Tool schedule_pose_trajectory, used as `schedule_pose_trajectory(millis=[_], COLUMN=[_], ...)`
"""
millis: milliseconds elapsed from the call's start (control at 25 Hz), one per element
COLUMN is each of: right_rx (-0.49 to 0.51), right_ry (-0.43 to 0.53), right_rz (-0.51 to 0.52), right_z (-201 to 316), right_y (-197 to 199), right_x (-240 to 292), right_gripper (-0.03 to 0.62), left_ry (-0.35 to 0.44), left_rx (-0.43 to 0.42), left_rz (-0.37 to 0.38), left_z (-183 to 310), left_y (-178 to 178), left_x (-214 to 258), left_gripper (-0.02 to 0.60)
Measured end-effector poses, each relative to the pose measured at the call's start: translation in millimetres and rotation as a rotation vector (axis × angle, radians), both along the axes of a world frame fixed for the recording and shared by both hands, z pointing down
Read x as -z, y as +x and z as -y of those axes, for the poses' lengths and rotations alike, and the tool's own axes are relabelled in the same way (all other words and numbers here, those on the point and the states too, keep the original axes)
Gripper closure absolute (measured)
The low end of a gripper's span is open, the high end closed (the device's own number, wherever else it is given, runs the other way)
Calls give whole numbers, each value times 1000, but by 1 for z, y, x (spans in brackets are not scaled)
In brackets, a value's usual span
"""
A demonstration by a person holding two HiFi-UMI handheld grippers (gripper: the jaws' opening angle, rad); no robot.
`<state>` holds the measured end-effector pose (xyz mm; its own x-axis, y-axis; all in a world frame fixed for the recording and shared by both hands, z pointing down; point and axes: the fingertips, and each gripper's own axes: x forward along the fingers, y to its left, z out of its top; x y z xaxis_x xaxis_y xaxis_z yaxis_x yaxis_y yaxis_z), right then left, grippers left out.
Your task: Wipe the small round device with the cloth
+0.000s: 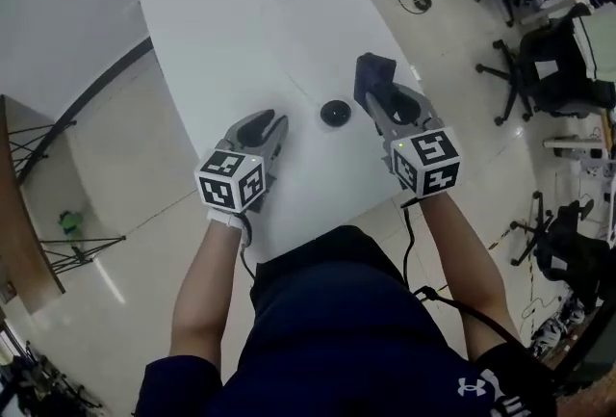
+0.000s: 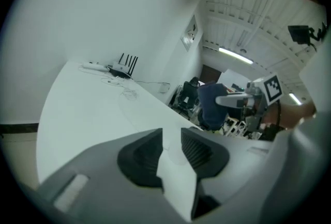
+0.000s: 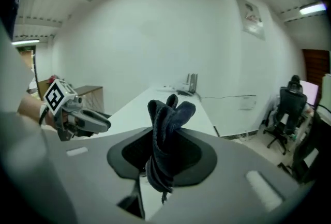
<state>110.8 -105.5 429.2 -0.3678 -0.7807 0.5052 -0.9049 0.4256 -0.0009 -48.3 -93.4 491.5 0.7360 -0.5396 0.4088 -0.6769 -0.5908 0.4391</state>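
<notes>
The right claw (image 3: 164, 158) pinches the cloth (image 3: 166, 119). The left claw (image 2: 171, 148) is open and empty. The device (image 1: 334, 113) sits on the table (image 1: 231, 20).

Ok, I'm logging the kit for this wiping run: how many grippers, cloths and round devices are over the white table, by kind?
Grippers: 2, the left gripper and the right gripper
Dark blue cloth: 1, clamped in the right gripper
Small round device: 1, black
Total: 4
</notes>
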Motion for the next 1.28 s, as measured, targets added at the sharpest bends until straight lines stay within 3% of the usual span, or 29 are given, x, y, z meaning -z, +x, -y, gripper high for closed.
schedule_pose_trajectory(millis=[120,240,440,600,680,760,840,960,1080,1200,1280], right_rx=[243,452,501,477,391,331,335,406,490,498,502], right_ry=[-116,-214,-263,-344,-316,-280,-274,-307,-351,-377,-377], right_rz=[-50,-180,-324,-314,-206,-3,253,569,713,793,832], right_z=[-9,-17,15,41,51,50,36,4,-21,-25,-26], right_y=[-31,-53,-45,-29,-25,-31,-45,-70,-94,-102,-104], right_x=[-22,-48,-65,-85,-64,-27,8,35,37,37,40], right_gripper=[491,491,491,493,493,493,493,491,488,487,487], left_ry=[4,20,121,59,11,-10,-27,-72,-135,-176,-199], left_rx=[-30,-119,-256,-234,-183,-125,-92,-108,-195,-288,-305], left_rz=[-14,4,117,54,-18,-95,-182,-355,-540,-582,-602], left_z=[-15,-28,-39,-43,-42,-33,-24,-19,-23,-31,-33], left_y=[19,48,81,80,64,45,31,23,25,34,40], left_x=[3,4,-4,-3,4,14,31,65,94,100,100], left_gripper=[471,474,474,474,474,474,455,348,325,306,299])
